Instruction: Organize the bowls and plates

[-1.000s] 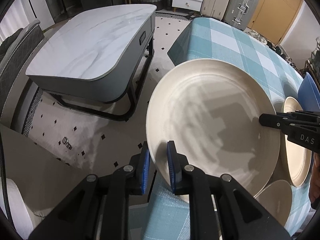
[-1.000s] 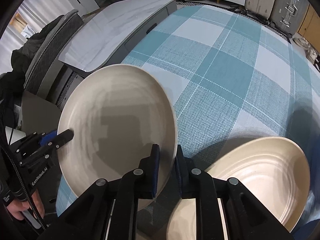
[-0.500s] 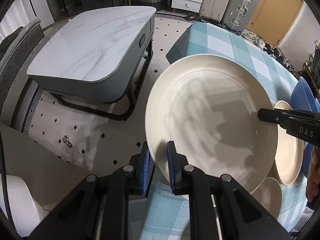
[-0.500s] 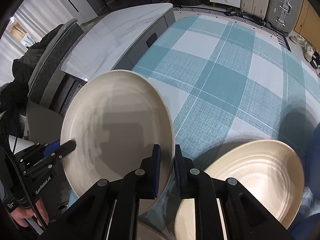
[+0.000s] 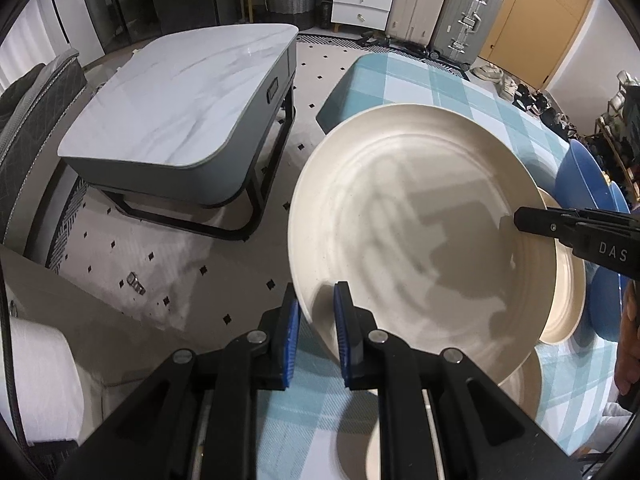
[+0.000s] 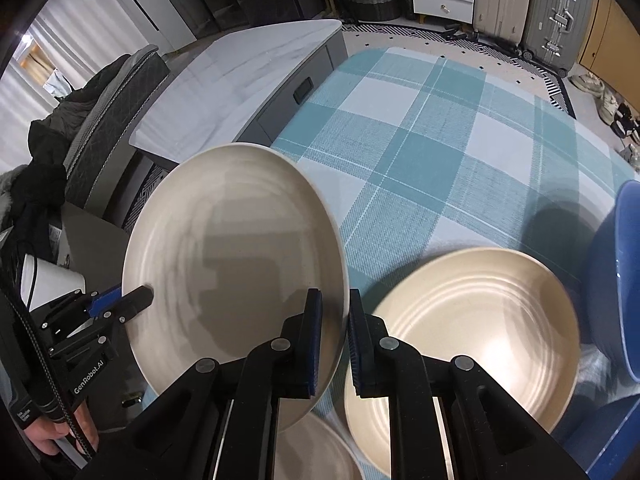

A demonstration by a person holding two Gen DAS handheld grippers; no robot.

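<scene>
Cream plate [image 5: 420, 216] tilted, rim clamped by 2 grippers

A large, round cream plate [image 5: 420, 232] with faint concentric rings in its well hangs tilted above the edge of the teal-and-white checked tablecloth, clear of the cloth, its rim pinched on two opposite sides. Below it on the cloth lie a second cream ringed plate [image 6: 472, 332], flat and facing up, and a smaller cream dish [image 6: 320, 452], partly hidden. Deep blue bowls [image 6: 616, 276] stand just beside the second plate, at the table's right side.
</scene>
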